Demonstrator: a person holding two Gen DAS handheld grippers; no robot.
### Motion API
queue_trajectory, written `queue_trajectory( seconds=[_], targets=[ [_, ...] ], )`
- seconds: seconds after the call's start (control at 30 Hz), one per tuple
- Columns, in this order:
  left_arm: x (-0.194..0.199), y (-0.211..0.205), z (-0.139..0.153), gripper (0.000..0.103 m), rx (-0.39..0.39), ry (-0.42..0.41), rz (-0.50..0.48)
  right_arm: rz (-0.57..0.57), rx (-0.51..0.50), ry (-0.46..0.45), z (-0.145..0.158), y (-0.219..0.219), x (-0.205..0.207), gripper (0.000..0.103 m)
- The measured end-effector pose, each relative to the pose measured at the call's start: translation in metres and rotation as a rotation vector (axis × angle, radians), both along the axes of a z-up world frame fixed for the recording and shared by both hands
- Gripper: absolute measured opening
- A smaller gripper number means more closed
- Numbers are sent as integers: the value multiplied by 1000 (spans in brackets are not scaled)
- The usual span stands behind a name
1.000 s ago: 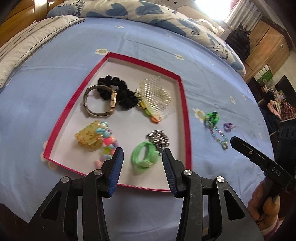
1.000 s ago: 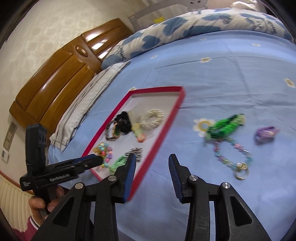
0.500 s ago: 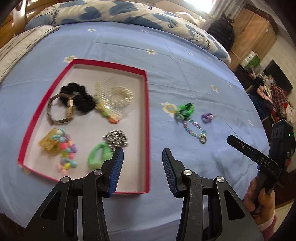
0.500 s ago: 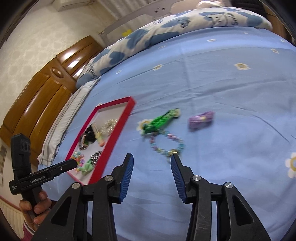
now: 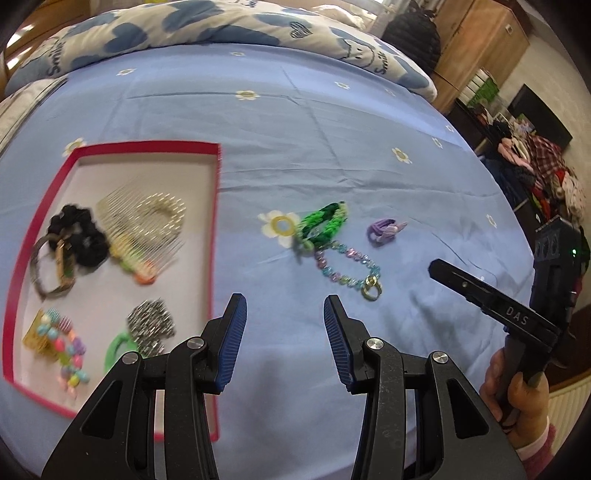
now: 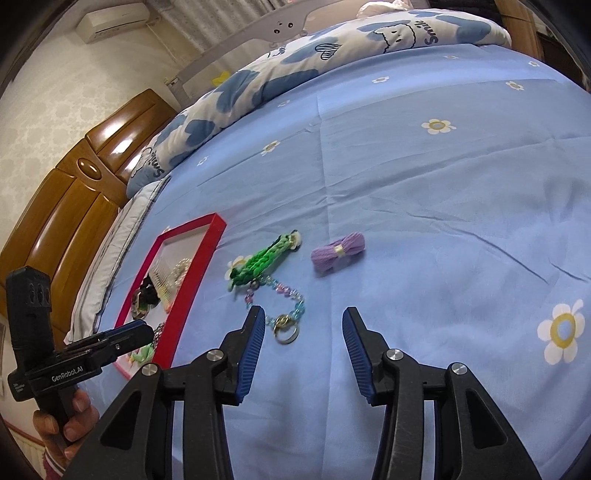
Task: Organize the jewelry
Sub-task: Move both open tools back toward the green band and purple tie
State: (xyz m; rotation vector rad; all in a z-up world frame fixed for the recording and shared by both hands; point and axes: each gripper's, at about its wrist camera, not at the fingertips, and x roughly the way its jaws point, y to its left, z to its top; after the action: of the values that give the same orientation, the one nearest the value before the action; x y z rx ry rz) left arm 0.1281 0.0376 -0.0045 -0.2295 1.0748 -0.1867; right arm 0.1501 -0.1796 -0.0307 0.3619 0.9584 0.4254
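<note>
A red-rimmed tray (image 5: pixel 216 221) (image 6: pixel 199 266) lies on the blue bedsheet and holds a black scrunchie (image 5: pixel 79 236), a clear comb (image 5: pixel 144 225), a bangle watch (image 5: pixel 51 269), coloured beads (image 5: pixel 66 343) and a silver chain (image 5: pixel 149 325). To its right on the sheet lie a green braided bracelet (image 5: pixel 325 221) (image 6: pixel 264 260), a pastel bead bracelet (image 5: pixel 341 279) (image 6: pixel 298 308) with a gold ring, and a purple hair tie (image 5: pixel 384 230) (image 6: pixel 338 251). My left gripper (image 5: pixel 284 299) is open and empty over bare sheet beside the tray. My right gripper (image 6: pixel 304 312) is open and empty just short of the bead bracelet.
A blue-and-white quilt (image 5: pixel 221 22) is heaped along the far side of the bed. A wooden headboard (image 6: pixel 66 192) stands to the left, and a wardrobe (image 5: pixel 480 37) and a clothes pile (image 5: pixel 546 166) to the right. The near bed edge is just below both grippers.
My left gripper has swung right, from over the tray to the sheet beside it. My right gripper has moved towards the loose bracelets, and its jaws stand slightly wider.
</note>
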Motion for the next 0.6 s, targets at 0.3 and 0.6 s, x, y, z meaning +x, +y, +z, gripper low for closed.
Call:
queue_trajectory(
  seconds=[0.3, 0.6],
  targets=[
    [48, -23, -21, 42, 9, 37, -36, -24, -8, 28, -13, -1, 36, 47],
    [91, -43, -47, 42, 25, 88, -76, -36, -2, 75, -33, -1, 66, 48]
  ],
)
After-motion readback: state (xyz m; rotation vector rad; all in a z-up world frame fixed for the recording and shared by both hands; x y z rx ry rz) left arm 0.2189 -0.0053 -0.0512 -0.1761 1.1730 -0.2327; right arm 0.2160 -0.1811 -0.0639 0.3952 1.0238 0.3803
